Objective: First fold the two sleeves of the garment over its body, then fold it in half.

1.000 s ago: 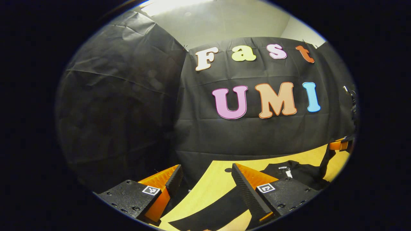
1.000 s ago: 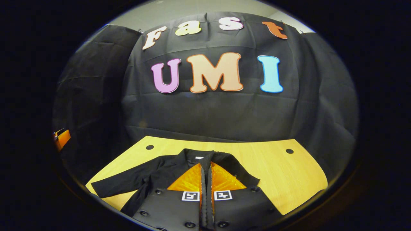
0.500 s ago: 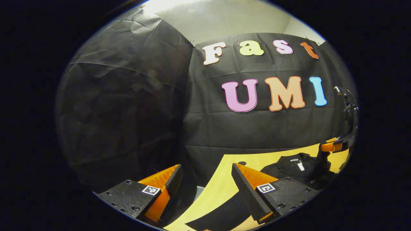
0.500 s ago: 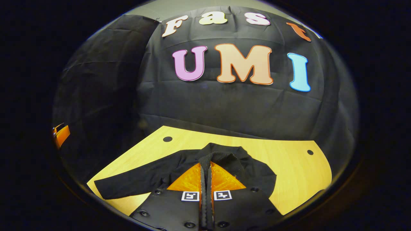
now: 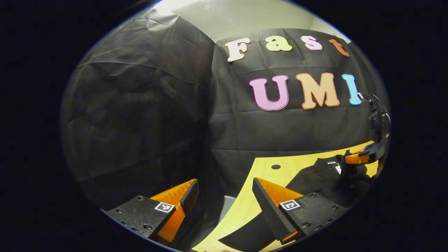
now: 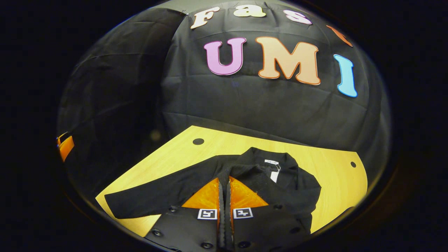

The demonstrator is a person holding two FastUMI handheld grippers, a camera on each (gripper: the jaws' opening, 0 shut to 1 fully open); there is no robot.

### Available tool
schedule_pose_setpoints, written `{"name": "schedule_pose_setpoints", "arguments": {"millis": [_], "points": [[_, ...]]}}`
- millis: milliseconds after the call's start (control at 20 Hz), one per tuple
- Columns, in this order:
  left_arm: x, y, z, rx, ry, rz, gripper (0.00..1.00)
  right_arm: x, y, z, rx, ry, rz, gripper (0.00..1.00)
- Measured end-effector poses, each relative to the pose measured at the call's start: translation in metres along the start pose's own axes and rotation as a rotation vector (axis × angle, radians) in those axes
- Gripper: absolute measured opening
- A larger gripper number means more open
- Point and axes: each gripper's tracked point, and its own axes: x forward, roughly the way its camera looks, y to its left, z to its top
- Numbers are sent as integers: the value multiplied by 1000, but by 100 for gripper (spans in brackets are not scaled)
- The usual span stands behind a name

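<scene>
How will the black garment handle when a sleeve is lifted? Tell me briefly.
Likely floppy: the garment lies in soft wrinkles on the table, and cloth bunches where the right gripper pinches it. Probably light, since that one pinch carries the fold. The left sleeve would likely drape and trail if lifted.

A plain black fabric garment point(image 6: 252, 182) with a small white neck tag point(image 6: 274, 175) lies on a yellow wood-grain tabletop point(image 6: 325, 168).

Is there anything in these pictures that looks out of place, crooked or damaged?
Nothing looks damaged or spilled. The black garment is bunched under the right gripper, whose fingers are closed on a fold of it. One sleeve lies stretched out flat across the wooden table, not yet folded over. The left gripper is open.
</scene>
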Motion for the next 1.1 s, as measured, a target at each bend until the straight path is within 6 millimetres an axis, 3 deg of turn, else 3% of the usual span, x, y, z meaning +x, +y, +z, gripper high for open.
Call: {"name": "schedule_pose_setpoints", "arguments": {"millis": [100,200,300,500,750,850,1100], "points": [[1,1,-10,13,15,-4,94,2,8,-4,16,23,21,6],[3,0,-22,23,44,-14,94,-3,5,2,13,-33,7,51],[4,-3,-39,41,78,-26,94,-12,-2,26,-3,-96,-21,97],[8,-11,-76,53,156,-64,94,-16,-16,17,-12,-84,-55,99],[7,-27,-145,33,337,-115,94,-24,-25,7,-33,-70,-87,99],[-6,-31,-172,24,417,-129,94,-26,-28,2,-35,-59,-95,99],[-16,-40,-221,0,564,-156,95,-35,-35,-7,-38,-37,-123,99]]}}
